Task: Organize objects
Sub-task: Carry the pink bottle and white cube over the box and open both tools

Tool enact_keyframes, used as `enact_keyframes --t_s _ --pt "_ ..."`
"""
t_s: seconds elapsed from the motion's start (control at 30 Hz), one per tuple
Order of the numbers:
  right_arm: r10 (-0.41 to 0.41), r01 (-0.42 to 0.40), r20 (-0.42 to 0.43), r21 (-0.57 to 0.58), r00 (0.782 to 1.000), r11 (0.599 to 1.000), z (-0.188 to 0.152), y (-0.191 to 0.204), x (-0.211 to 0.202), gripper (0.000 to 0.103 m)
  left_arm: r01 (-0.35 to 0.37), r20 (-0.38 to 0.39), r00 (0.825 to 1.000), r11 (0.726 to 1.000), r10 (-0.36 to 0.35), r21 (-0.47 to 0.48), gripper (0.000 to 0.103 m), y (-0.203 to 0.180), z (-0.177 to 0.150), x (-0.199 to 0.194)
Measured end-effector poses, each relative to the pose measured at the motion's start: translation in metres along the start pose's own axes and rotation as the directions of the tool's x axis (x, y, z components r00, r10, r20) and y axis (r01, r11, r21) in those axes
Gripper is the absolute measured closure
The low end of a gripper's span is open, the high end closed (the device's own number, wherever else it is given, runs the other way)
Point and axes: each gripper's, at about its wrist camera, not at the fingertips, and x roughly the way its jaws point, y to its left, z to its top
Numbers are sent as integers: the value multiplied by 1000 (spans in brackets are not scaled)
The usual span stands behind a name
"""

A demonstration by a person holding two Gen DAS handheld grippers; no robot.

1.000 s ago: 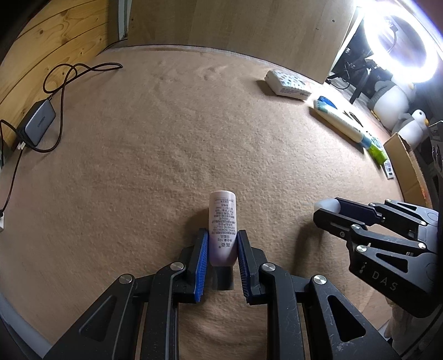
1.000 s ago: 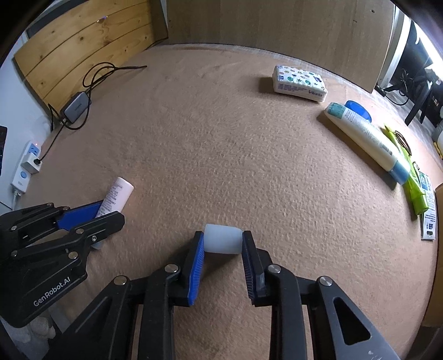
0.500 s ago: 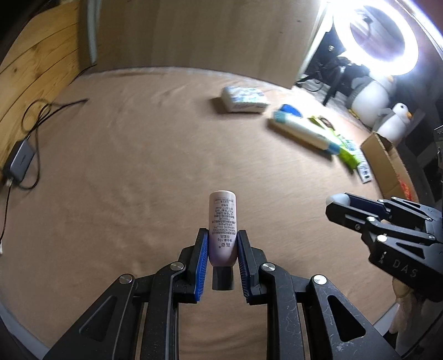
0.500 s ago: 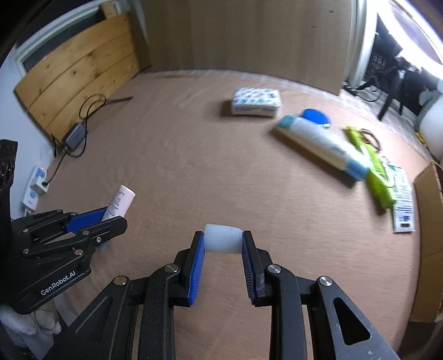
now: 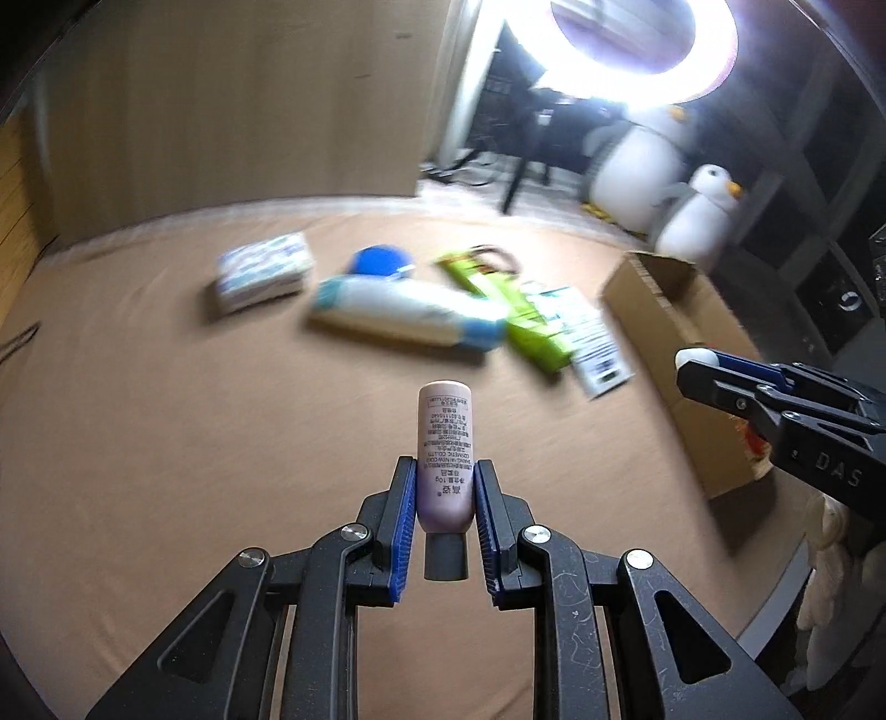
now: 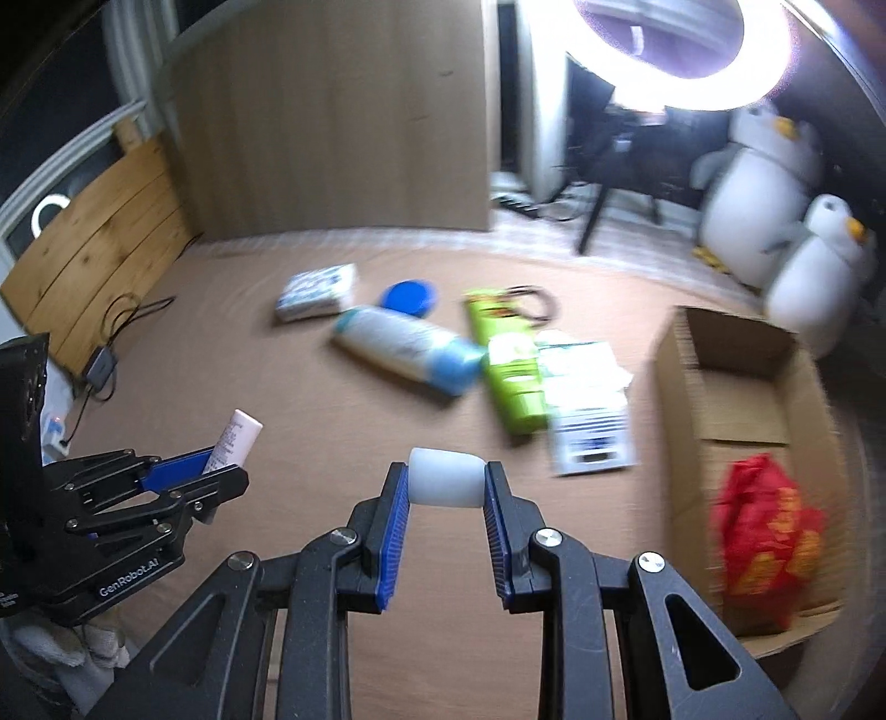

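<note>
My left gripper (image 5: 444, 487) is shut on a small pale-purple tube (image 5: 444, 443) with a dark cap pointing back toward the camera, held above the tan felt table (image 5: 166, 443). My right gripper (image 6: 446, 487) is shut on a small white cap-like cylinder (image 6: 444, 479). In the right wrist view the left gripper (image 6: 216, 471) shows at the left with the tube (image 6: 237, 440) sticking out; in the left wrist view the right gripper (image 5: 698, 368) shows at the right, the white piece at its tip. An open cardboard box (image 6: 736, 421) with a red packet (image 6: 767, 531) inside stands at the right.
On the table lie a patterned tissue pack (image 6: 318, 291), a blue lid (image 6: 410, 298), a large white-and-blue tube (image 6: 404, 349), a green packet (image 6: 506, 365) and a white printed packet (image 6: 587, 410). A charger with cable (image 6: 102, 368) lies at the left. Plush penguins (image 6: 775, 183) and a ring light (image 6: 686, 50) stand behind.
Both grippers have swung right and risen with their loads still held. The cardboard box and penguins have come into view; the charger has slid off to the left.
</note>
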Motion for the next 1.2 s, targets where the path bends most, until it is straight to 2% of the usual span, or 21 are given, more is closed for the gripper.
enact_keyframes --t_s 0.23,0.4,0.63,1.0,1.03,1.07,1.1,1.13,1.17,1.2 --pt "-80 78 34 54 996 995 6 -86 -13 79 53 14 998 996 -55 74 81 -79 41 29" --pt "-106 103 37 81 994 991 10 -137 -15 79 104 9 994 988 -106 116 81 -135 74 57" --pt "-129 126 21 122 991 985 11 -193 -8 79 121 -26 993 979 -119 164 81 -193 106 102" --pt "-112 109 9 158 994 981 9 -233 2 76 102 -36 995 971 -97 217 81 -227 124 131" --pt "-107 103 18 161 994 982 9 -235 0 75 110 -35 994 969 -105 221 74 -228 125 132" --pt "-100 96 23 163 995 982 9 -236 -1 64 114 -37 993 968 -108 222 49 -229 126 133" --pt "-101 95 31 168 994 981 9 -238 -4 42 99 -23 995 971 -97 216 36 -228 127 132" --pt "-106 97 46 176 993 980 9 -239 -7 33 90 -4 996 973 -91 211 22 -227 128 130" --pt "-110 96 64 184 992 978 9 -241 -11 25 86 15 996 975 -91 205 21 -225 129 128" --pt "-110 94 75 191 991 977 9 -243 -13 25 90 18 995 976 -96 199 21 -224 130 127"
